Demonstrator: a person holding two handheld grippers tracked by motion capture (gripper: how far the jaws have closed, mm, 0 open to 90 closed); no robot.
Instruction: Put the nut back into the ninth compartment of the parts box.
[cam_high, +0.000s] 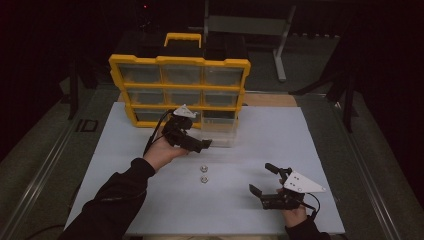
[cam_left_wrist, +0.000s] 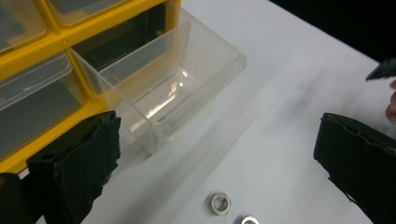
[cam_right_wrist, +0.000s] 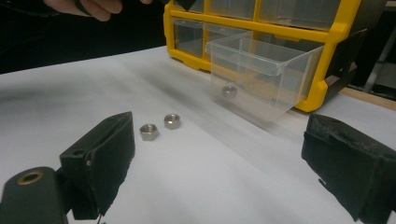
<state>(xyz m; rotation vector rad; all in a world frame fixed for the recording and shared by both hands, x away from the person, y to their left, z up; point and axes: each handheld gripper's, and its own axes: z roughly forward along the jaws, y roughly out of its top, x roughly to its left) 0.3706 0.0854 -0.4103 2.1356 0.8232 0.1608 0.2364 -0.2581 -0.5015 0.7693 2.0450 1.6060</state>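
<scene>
Right tool (cam_high: 261, 179) low, jaws spread; left tool (cam_high: 206, 145) raised beside drawer (cam_high: 220, 131).

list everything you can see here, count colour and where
drawer organiser: 1, yellow frame, clear drawers, far side of table
pulled-out drawer: 1, clear, bottom right slot, one nut in it
loose nuts: 2, silver, on table near centre, close together
table: 1, white top
metal stand: 1, grey, behind table
left hand-held gripper: 1, black, open, by the drawer
right hand-held gripper: 1, black, open, near right table edge
sleeves: 2, black
</scene>
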